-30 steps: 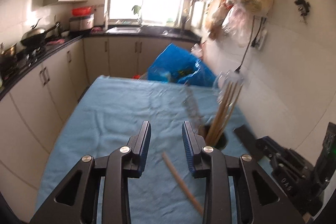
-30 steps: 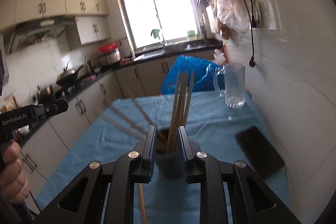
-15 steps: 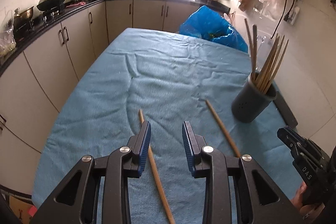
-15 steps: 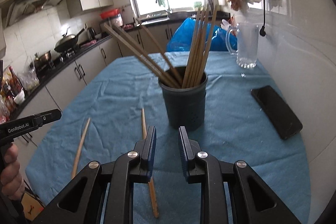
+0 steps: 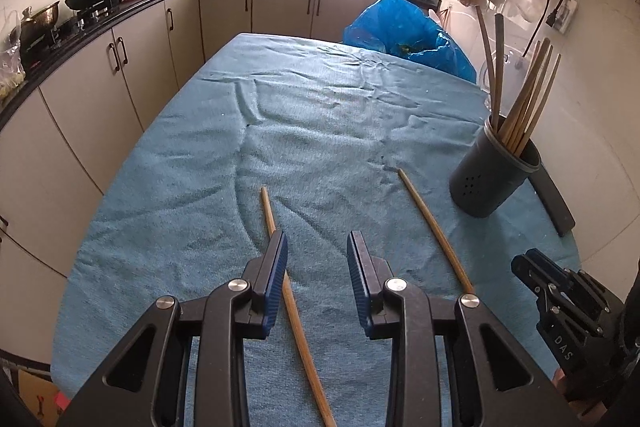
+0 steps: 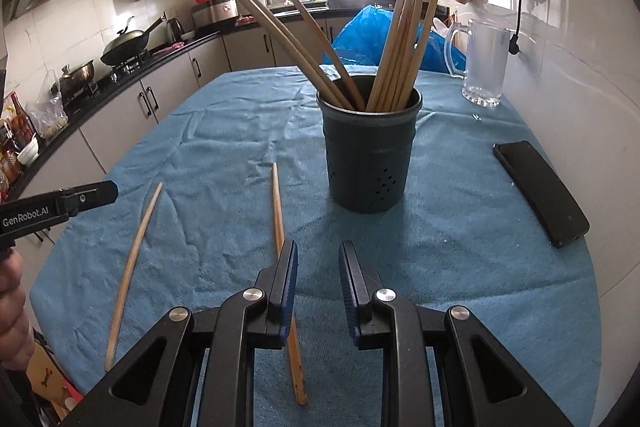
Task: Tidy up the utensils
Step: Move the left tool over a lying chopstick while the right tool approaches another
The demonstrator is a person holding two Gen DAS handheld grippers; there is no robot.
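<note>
Two loose wooden chopsticks lie flat on the bench's blue cloth [image 6: 460,227], one [image 5: 298,323] passing under the left gripper [image 5: 317,247], the other [image 6: 285,255] beside the right gripper [image 6: 318,255]. Both sets of jaws stand apart, empty. The dark utensil holder [image 6: 370,151] stands upright just beyond. Light, stiff and thin (likely to roll), each stick wants a mid-shaft pinch against the soft cloth.

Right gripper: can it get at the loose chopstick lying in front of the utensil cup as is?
Probably yes. That chopstick lies flat on the cloth just under the right gripper, whose jaws are open and empty; nothing covers it, and the cup stands clear.
</note>
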